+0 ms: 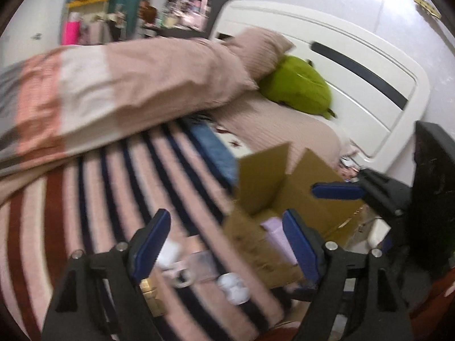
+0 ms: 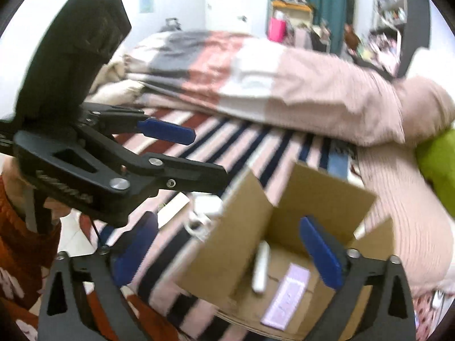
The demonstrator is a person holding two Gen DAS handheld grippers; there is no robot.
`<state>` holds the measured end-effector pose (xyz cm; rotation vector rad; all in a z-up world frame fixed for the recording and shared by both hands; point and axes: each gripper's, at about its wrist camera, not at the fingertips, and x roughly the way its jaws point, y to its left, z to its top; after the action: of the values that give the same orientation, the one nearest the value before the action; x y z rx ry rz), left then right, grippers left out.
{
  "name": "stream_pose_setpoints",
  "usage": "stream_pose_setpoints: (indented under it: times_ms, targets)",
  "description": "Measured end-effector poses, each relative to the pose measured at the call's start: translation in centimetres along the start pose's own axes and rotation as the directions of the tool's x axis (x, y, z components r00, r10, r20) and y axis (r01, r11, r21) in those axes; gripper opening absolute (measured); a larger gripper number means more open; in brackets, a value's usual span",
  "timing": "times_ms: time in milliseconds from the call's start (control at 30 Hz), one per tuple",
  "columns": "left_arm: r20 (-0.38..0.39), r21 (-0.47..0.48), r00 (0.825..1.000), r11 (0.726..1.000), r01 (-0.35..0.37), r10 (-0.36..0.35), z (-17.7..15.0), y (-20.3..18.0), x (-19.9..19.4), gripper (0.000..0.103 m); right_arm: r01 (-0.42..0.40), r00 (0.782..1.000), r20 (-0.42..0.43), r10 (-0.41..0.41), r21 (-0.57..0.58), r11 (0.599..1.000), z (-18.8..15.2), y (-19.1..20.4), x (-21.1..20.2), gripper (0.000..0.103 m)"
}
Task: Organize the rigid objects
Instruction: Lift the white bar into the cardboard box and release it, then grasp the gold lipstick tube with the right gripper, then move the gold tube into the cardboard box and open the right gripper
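An open cardboard box [image 2: 318, 199] stands on the striped bed; it also shows in the left wrist view [image 1: 310, 176]. Inside lie a lilac flat box [image 2: 287, 298] and a white stick-shaped object [image 2: 261, 267]. My right gripper [image 2: 227, 253] is open and empty above the box's left wall. My left gripper [image 1: 227, 241] is open and empty above several small items on the bedspread: a white object [image 1: 170, 251], a clear plastic piece [image 1: 199, 264], a white round item [image 1: 234, 287] and a gold box [image 1: 150, 292]. The left gripper [image 2: 204, 156] also appears in the right wrist view.
A folded pink and white duvet [image 1: 113, 91] lies across the bed behind. A green plush [image 1: 298, 85] rests by the white headboard [image 1: 355, 65]. White items [image 2: 204, 213] lie on the bed left of the box. Cluttered shelves stand at the far wall.
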<state>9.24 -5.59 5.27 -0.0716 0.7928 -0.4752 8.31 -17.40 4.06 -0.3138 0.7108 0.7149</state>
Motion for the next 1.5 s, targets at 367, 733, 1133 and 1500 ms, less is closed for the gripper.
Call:
stream_pose_setpoints:
  times_ms: [367, 733, 1133, 1500]
  targets:
    - [0.047, -0.127, 0.982, 0.977, -0.173, 0.181, -7.9, 10.2, -4.8, 0.080, -0.162, 0.982, -0.109, 0.157, -0.044, 0.986, 1.8, 9.6, 8.4, 0.103]
    - [-0.009, -0.214, 0.979, 0.956, -0.200, 0.202, -14.1, 15.1, -3.1, 0.080, -0.102, 0.933, -0.325, 0.156, 0.178, 0.979, -3.0, 8.9, 21.0, 0.067]
    - [-0.009, -0.218, 0.989, 0.965, -0.148, 0.150, -14.2, 14.7, -1.8, 0.080, -0.064, 0.943, -0.317, 0.105, 0.137, 0.989, -3.2, 7.4, 21.0, 0.014]
    - [0.038, -0.180, 0.999, 0.984, -0.005, 0.012, -11.3, 11.3, -1.8, 0.080, -0.181, 0.969, -0.157, 0.189, 0.061, 0.982, -1.0, 9.0, 13.1, 0.014]
